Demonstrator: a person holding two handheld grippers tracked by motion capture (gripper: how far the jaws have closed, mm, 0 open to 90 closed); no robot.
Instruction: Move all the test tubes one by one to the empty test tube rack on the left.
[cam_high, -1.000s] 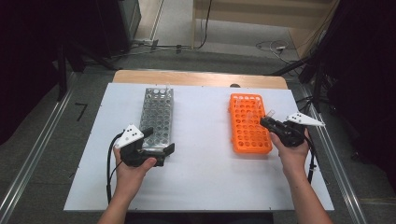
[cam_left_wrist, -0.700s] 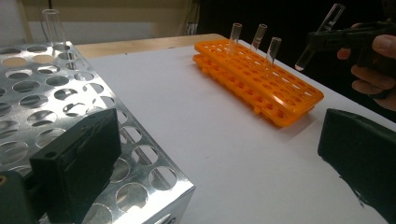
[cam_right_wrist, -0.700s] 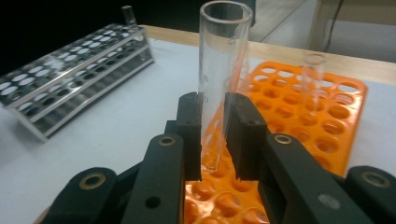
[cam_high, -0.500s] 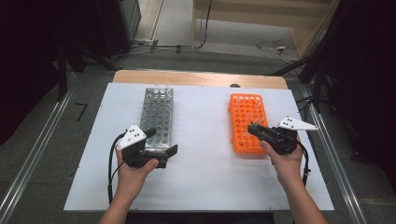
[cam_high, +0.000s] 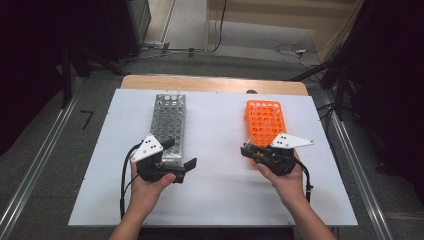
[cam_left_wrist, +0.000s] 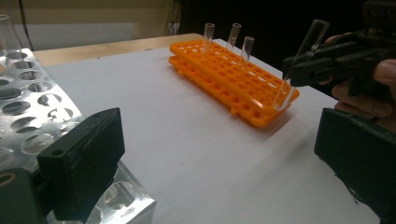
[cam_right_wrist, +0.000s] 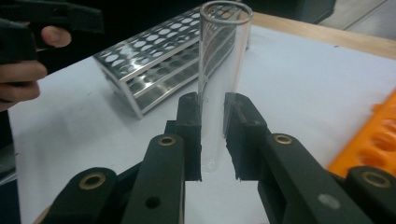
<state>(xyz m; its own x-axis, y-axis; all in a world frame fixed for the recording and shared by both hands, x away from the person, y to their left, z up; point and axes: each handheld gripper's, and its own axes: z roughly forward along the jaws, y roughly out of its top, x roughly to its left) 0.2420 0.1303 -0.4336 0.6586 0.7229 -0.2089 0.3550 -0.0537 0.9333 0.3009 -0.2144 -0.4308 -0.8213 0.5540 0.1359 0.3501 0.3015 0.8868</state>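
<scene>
**Tube clears the orange rack**

My right gripper (cam_high: 248, 150), seen from the high view, has drawn back from the right edge of the orange rack (cam_high: 265, 122) and swung across its near end toward the middle of the table, now sitting at the rack's near-left corner. It has carried a clear glass test tube (cam_right_wrist: 218, 88) with it, clamped between the pads; in the left gripper view the tube hangs tilted just past the rack's near corner.

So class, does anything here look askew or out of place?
Only one thing: the tube clamped in the right gripper leans at a slant over the near end of the orange rack, while the three tubes seated in it stand upright. Nothing looks spilled or broken.
</scene>
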